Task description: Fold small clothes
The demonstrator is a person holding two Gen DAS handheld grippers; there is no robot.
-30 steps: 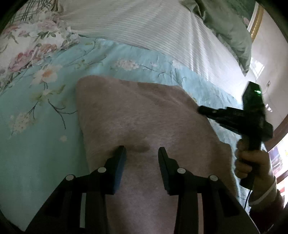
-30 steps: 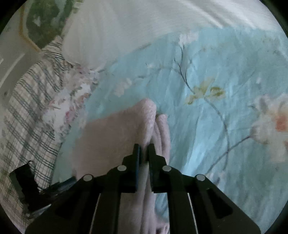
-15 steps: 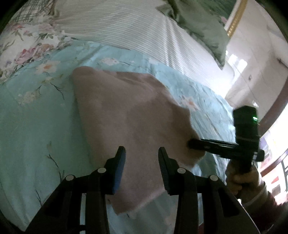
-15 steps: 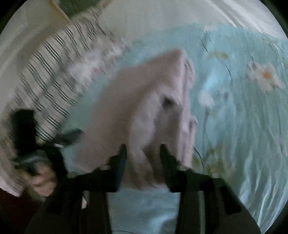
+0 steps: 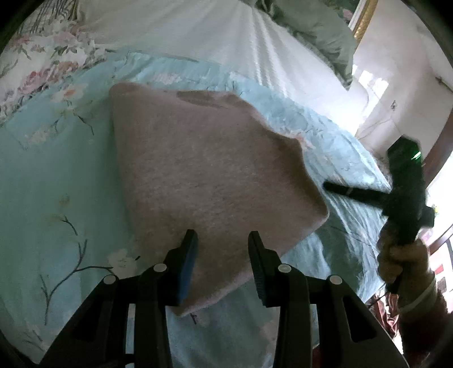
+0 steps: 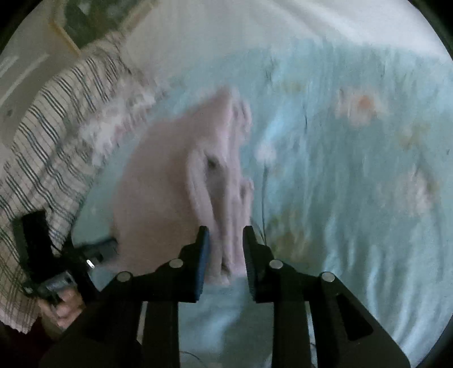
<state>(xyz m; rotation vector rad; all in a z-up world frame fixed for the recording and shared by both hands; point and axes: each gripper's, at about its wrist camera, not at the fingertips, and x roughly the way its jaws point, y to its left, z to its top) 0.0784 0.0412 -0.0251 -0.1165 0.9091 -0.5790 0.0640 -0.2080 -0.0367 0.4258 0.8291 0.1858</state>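
While the bed (image 5: 42, 198) carries the work, its pale blue floral quilt (image 5: 56, 175) serves as folding ground; a white striped sheet (image 5: 226, 42) and a green pillow (image 5: 320, 25) lie toward the far edge, with a bright wall beyond. Folded pink garment (image 5: 203, 175) lies flat mid-quilt, layered edges turned toward the near right side, probably so the fold can be checked. Left claw (image 5: 222, 254) hovers over its near corner, narrowly parted, holding nothing. Right claw (image 6: 226, 252), jaws just opened, is narrowly parted at the stacked edge; the pads appear clear of the cloth, though blur hinders judgement.

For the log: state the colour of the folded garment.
Dusty pink garment; clearest in the left wrist view.
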